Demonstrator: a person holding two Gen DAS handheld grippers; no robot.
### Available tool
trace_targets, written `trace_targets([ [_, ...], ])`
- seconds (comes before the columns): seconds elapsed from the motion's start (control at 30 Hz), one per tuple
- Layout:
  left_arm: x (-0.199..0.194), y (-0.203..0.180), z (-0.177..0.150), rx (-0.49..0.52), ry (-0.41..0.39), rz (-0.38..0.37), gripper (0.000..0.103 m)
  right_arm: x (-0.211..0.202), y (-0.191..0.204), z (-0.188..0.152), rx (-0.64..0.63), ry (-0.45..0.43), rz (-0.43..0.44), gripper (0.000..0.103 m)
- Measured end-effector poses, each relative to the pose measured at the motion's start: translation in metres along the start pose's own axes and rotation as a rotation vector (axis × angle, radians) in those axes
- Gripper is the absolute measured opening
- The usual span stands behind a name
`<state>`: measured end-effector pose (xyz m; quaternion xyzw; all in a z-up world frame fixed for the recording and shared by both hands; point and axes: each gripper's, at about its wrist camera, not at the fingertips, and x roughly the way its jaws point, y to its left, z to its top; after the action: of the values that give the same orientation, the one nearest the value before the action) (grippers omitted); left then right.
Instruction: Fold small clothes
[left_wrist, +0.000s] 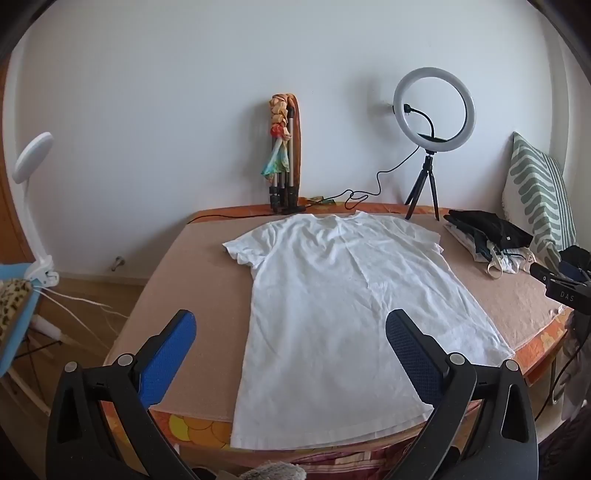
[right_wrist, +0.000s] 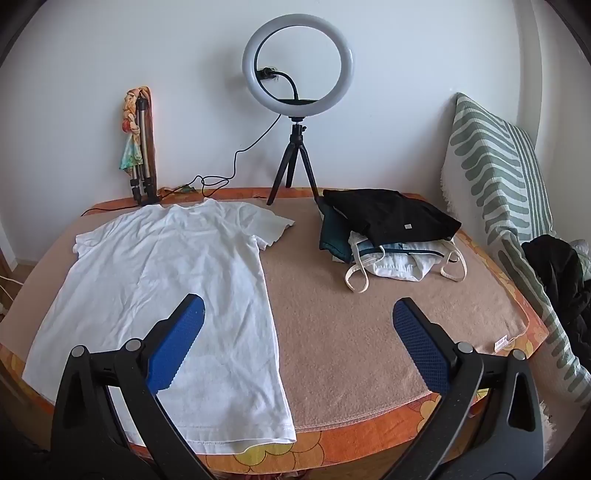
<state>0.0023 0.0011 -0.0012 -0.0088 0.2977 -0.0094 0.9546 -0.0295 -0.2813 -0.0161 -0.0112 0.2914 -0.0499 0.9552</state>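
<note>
Hovering above the near edge of the bed, left gripper (left_wrist: 291, 328) points forward and slightly down, jaws spread wide, nothing between them; right gripper (right_wrist: 299, 317) same pose, jaws wide apart, empty. Fingers are black plastic arms with blue ribbed rubber pads (left_wrist: 168, 360), metal pivot pins at the joints. White t-shirt (left_wrist: 332, 302) lies flat, unfolded, on a tan fuzzy blanket (right_wrist: 369, 314), neck far from the jaws, hem nearest, hanging a little over the near edge. From the left wrist view the shirt body fills the gap between the jaws, the right pad over the fabric, the left pad off it over the blanket. From the right wrist view the shirt sits left of the gap, under the left pad only; bare blanket runs between the jaws. Fabric is thin cotton, lightly creased, short sleeves spread out, hem stitched. Ahead of the right jaw, a pile of clothes (right_wrist: 391, 229): black garment on top, teal and white pieces under it, cream straps trailing out. Further ahead by the wall, a ring light (right_wrist: 297, 61) on a small black tripod, and a folded tripod (right_wrist: 142, 147) with a colourful scarf. Green-striped cushion (right_wrist: 495, 173) stands right of the jaws. Orange floral sheet (right_wrist: 332, 446) shows at the bed edge.
</note>
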Motion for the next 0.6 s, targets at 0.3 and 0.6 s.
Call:
trace_targets([
  [0.3,-0.008,0.007,0.003,-0.033,-0.031,0.009,0.102,-0.001,-0.002,0.002,-0.002,-0.004,-0.005,0.103],
  [0.6,-0.008,0.004,0.001,-0.016,-0.033,0.008,0.102,0.001,0.0,0.001,-0.001,-0.014,-0.01,0.103],
])
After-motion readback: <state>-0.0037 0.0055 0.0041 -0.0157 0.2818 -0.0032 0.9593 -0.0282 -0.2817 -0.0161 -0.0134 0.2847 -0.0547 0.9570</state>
